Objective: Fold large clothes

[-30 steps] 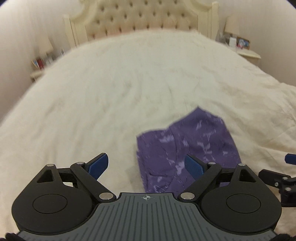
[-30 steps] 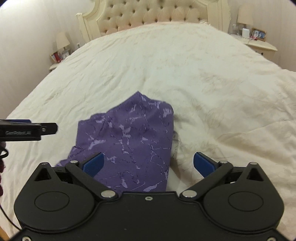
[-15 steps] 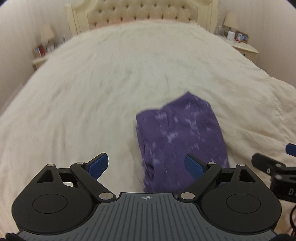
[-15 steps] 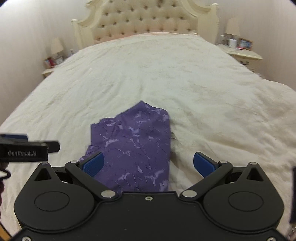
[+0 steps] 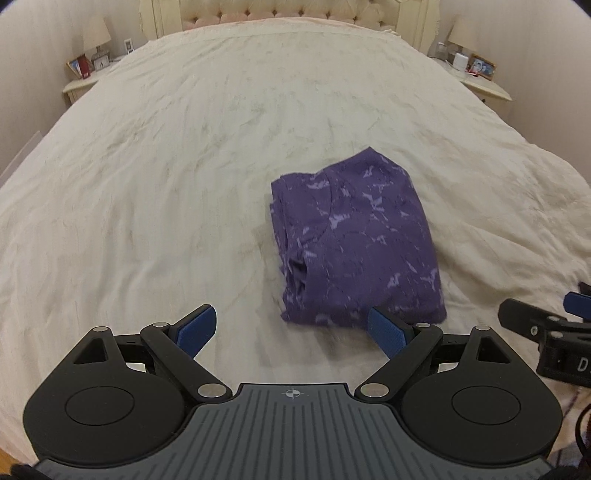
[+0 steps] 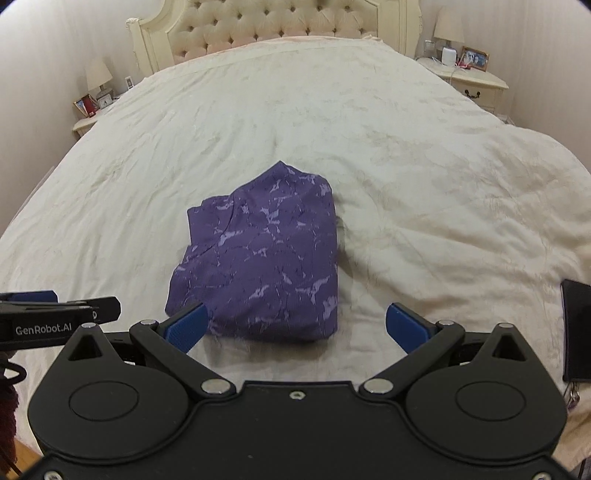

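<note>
A purple patterned garment lies folded into a compact rectangle on the cream bedspread. My left gripper hangs open above the bed, just short of the garment's near edge and a little to its left, nothing between its blue pads. My right gripper is open too, above the garment's near edge, with nothing held. Each gripper shows at the side of the other's view: the right one at the left view's right edge, the left one at the right view's left edge.
A tufted cream headboard stands at the far end of the bed. Nightstands with lamps and small items flank it. A dark flat object lies on the bedspread at the right edge.
Both grippers have drawn back from the garment and risen a little, so it now lies farther ahead and whole in both views. The garment itself has stayed put.
</note>
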